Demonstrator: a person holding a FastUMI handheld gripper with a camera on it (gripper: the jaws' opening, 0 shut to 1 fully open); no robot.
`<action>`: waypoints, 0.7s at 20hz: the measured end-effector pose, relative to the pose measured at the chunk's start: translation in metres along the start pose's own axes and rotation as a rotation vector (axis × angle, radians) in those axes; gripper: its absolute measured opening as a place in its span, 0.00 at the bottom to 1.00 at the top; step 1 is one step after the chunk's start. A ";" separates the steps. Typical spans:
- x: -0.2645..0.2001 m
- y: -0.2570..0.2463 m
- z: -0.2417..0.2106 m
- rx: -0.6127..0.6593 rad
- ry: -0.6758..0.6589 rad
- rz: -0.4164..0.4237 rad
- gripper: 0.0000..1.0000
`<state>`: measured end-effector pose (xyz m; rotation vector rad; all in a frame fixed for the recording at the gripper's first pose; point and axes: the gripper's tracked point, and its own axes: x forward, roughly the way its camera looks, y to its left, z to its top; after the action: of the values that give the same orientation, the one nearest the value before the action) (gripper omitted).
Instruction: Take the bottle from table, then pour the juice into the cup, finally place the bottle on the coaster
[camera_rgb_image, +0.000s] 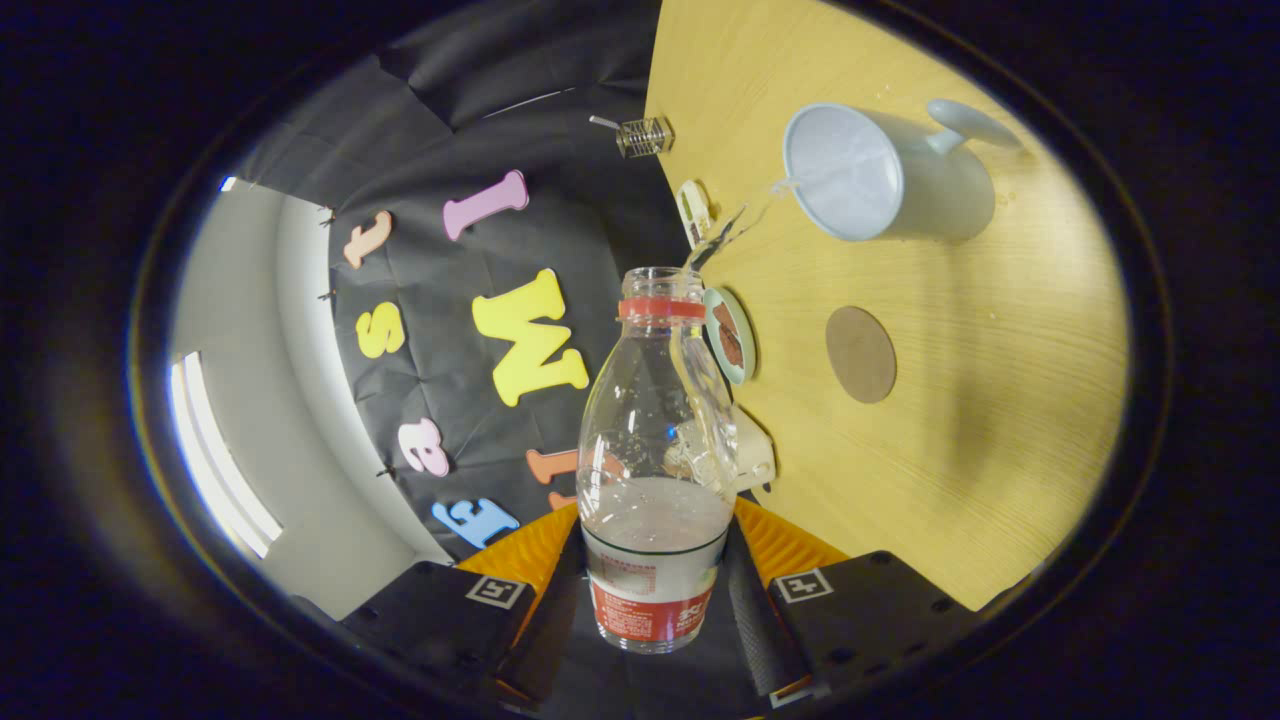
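My gripper (652, 590) is shut on a clear plastic bottle (655, 450), both fingers pressing its lower body at the red label. The bottle has a red neck ring, no cap, and clear liquid in its lower part. The whole view is rolled, so the bottle is tipped toward the table. A thin stream of liquid (722, 238) leaves its mouth toward a pale blue cup (865, 170) with a handle, which stands on the wooden table (980, 420) beyond the bottle. A round brown coaster (860, 353) lies on the table between the cup and my fingers.
A small round dish (730, 335) with something brown in it sits at the table's edge by the bottle neck. A small white object (694, 210) and a wire holder (645, 136) lie farther along that edge. Droplets speckle the table near the cup.
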<state>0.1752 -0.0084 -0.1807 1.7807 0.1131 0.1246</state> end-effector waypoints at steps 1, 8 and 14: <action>0.002 0.000 -0.002 0.001 0.008 0.001 0.75; 0.002 0.001 0.001 0.010 0.012 0.008 0.75; -0.001 0.006 0.016 0.069 -0.001 0.032 0.76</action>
<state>0.1763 -0.0250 -0.1778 1.8517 0.0891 0.1443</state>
